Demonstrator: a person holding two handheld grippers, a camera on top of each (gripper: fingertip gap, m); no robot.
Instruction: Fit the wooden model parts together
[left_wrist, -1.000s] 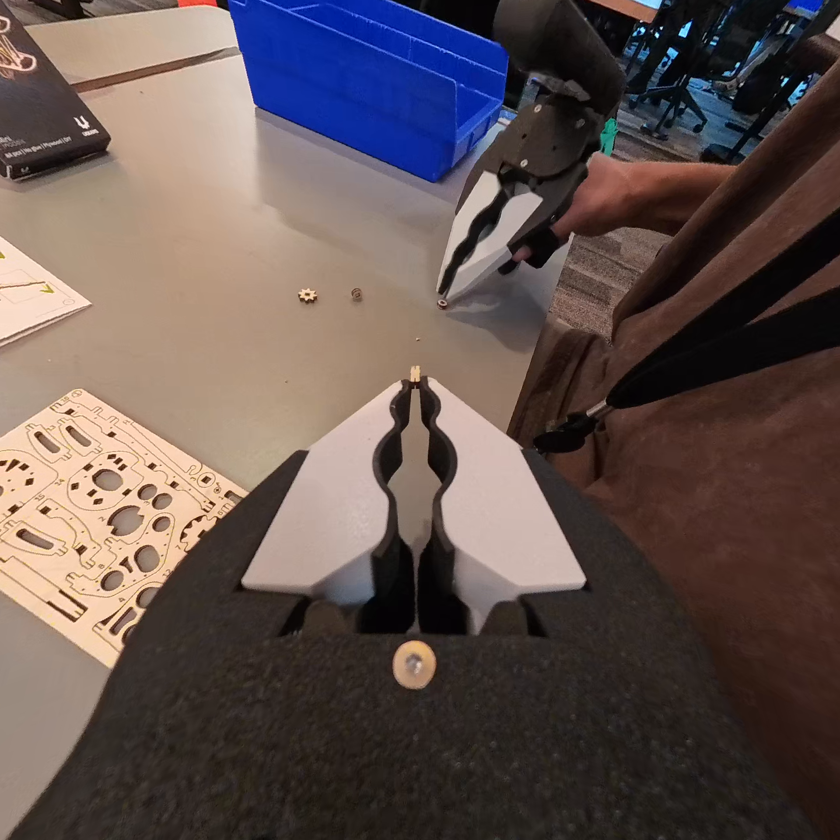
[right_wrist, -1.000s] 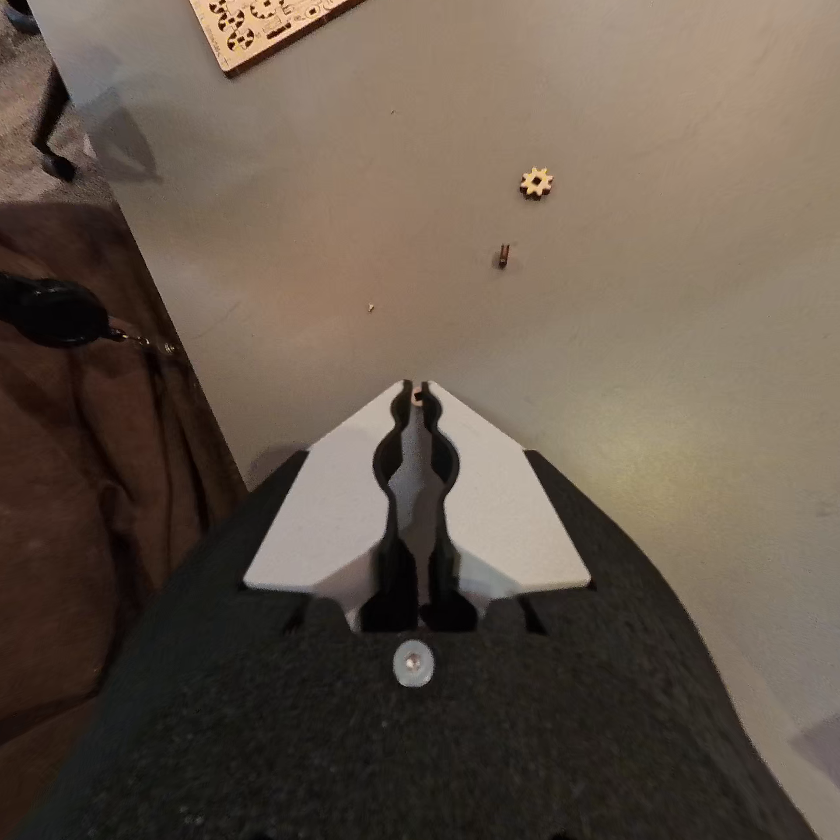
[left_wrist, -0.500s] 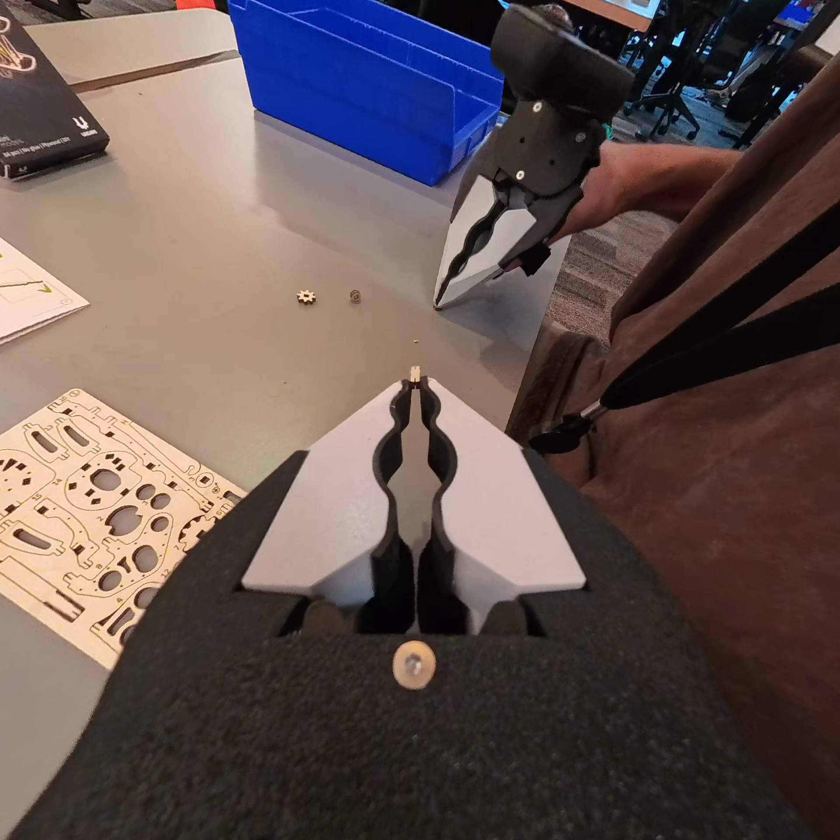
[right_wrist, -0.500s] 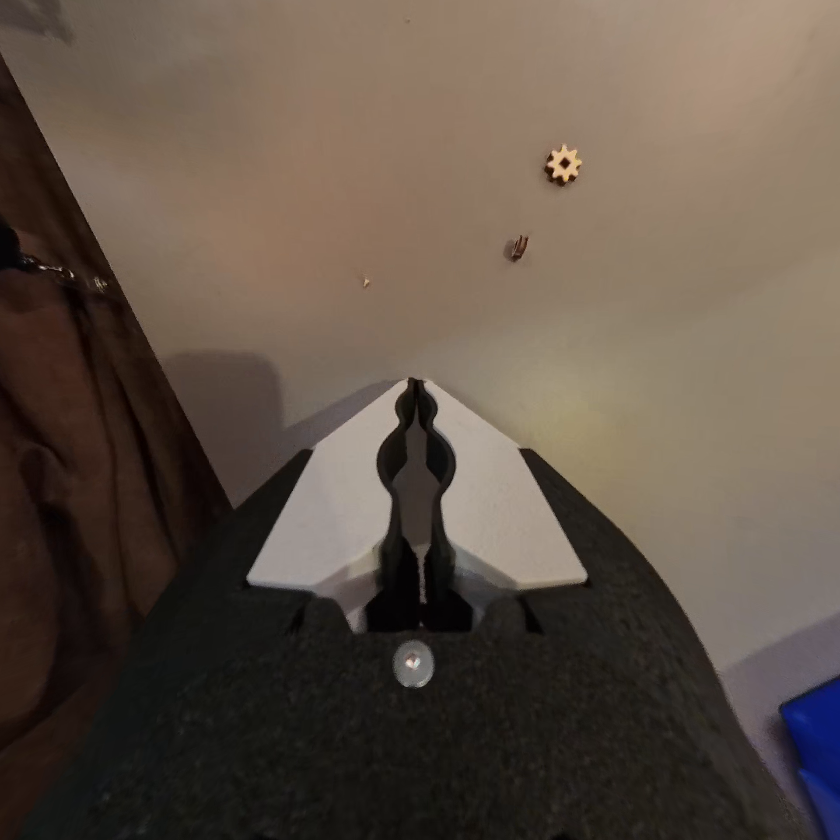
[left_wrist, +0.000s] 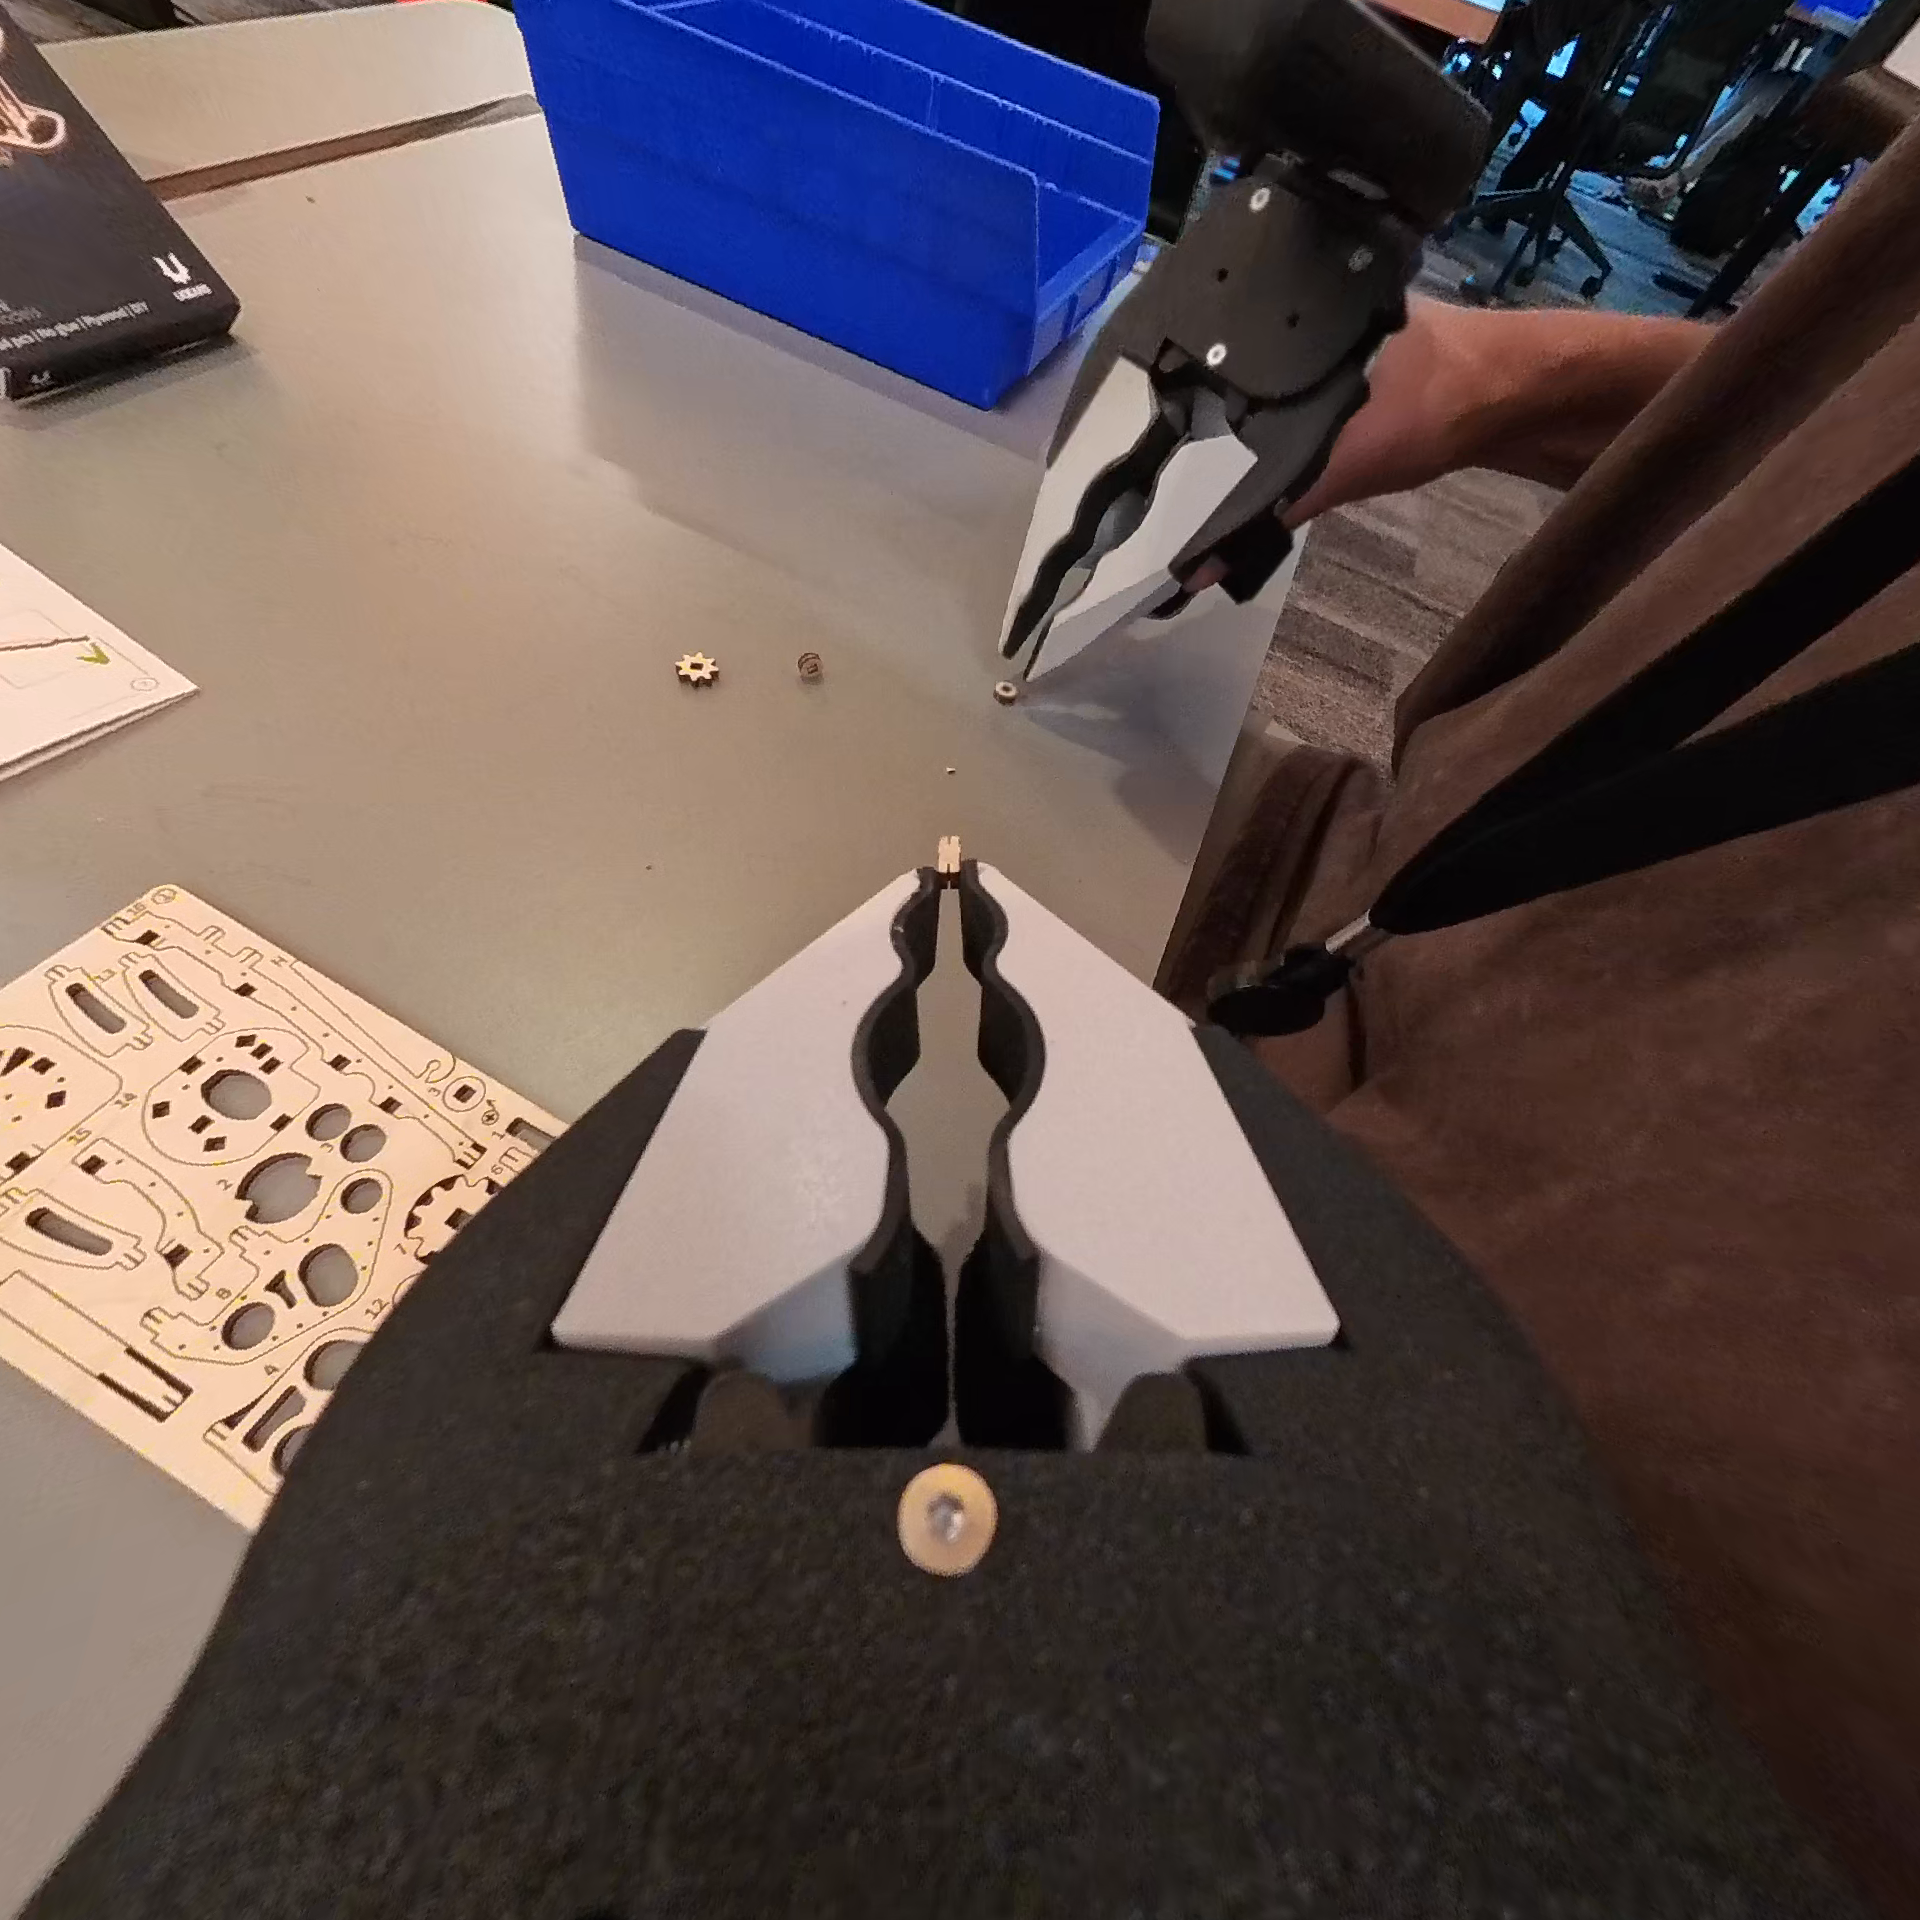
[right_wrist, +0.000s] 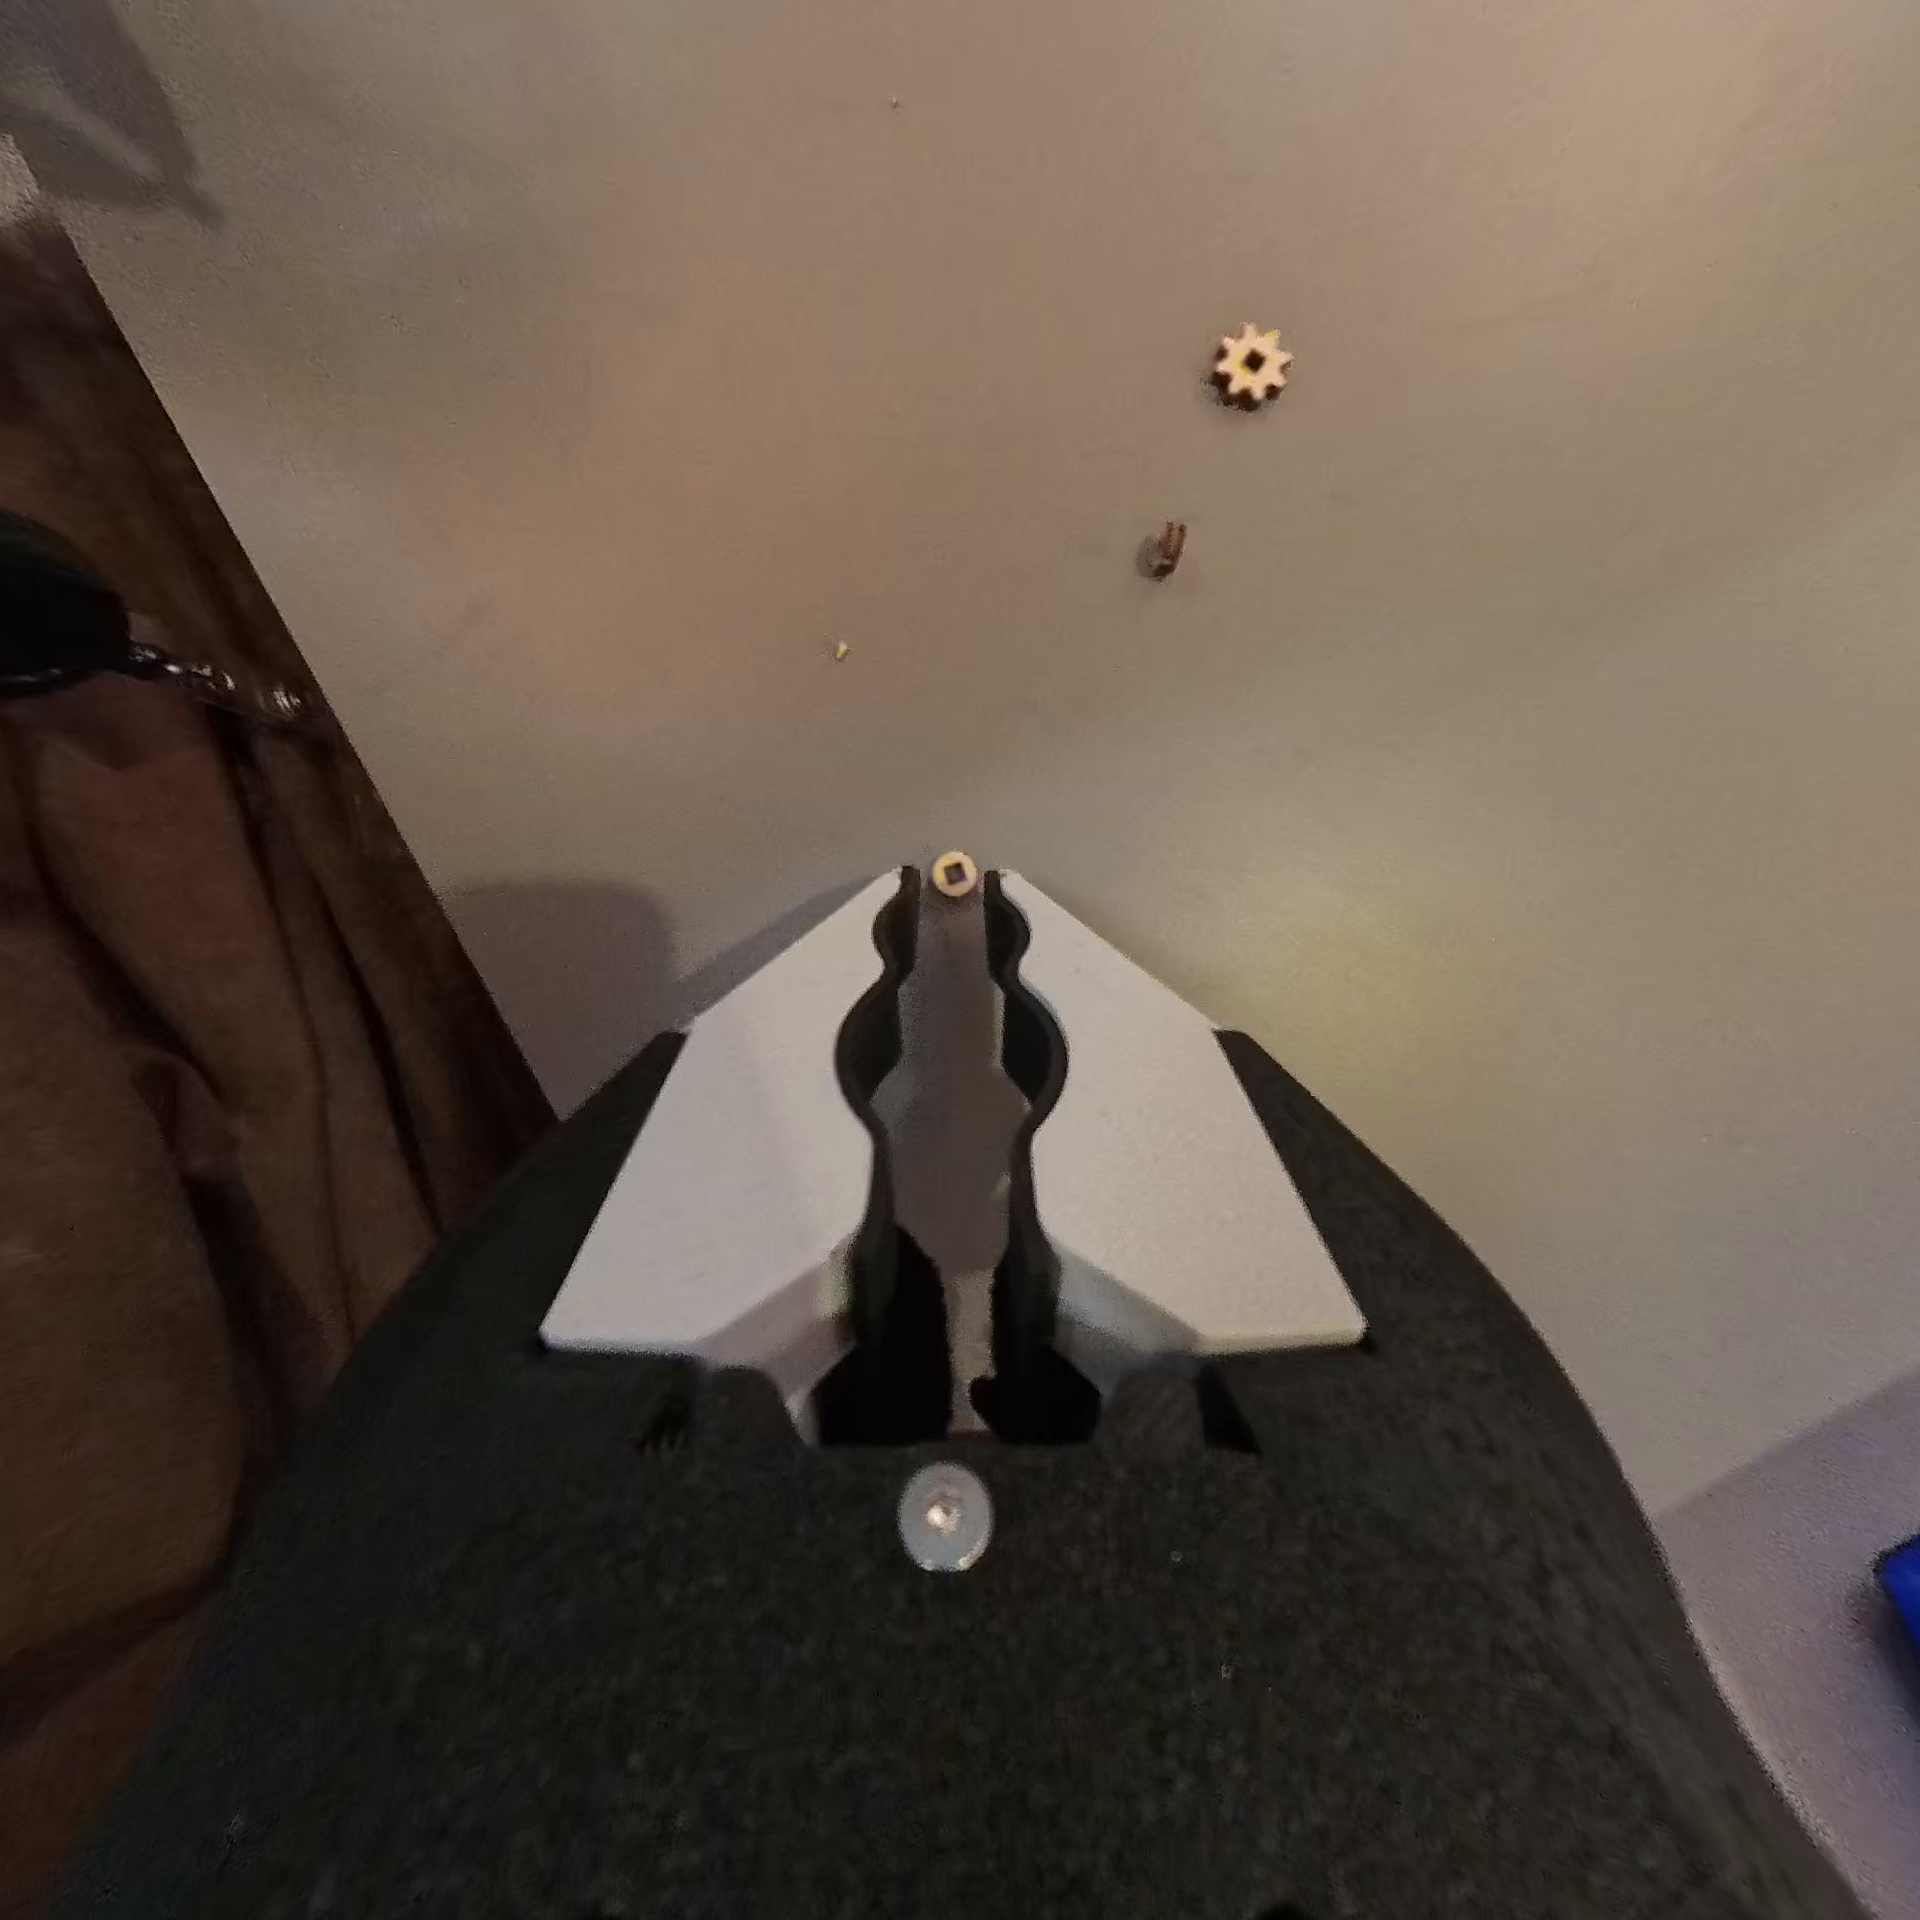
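Note:
My left gripper (left_wrist: 947, 871) is shut on a tiny notched wooden piece (left_wrist: 947, 854) and holds it over the grey table (left_wrist: 416, 520). My right gripper (right_wrist: 951, 883) is open by a narrow gap. A small wooden ring (right_wrist: 954, 871) with a square hole lies on the table between its tips. In the left wrist view the right gripper (left_wrist: 1023, 665) points down at the ring (left_wrist: 1005, 693) near the table's right edge. A wooden gear (left_wrist: 696, 669) and a small dark piece (left_wrist: 810, 665) lie to the ring's left; the right wrist view shows the gear (right_wrist: 1252, 364) too.
A laser-cut wooden sheet (left_wrist: 208, 1143) lies at the near left. A blue bin (left_wrist: 852, 177) stands at the back, a black box (left_wrist: 94, 229) at the far left, and a paper leaflet (left_wrist: 62, 675) at the left edge. A person in brown clothing (left_wrist: 1558, 1143) is at the right. My right gripper's tips are some 11 centimeters from the gear (right_wrist: 1252, 364). My left wrist view (left_wrist: 703, 662) looks at it from another angle.
My right gripper has gone from shut with its tips on the table to slightly open, and the wooden ring now shows between its tips. My left gripper has stayed still.

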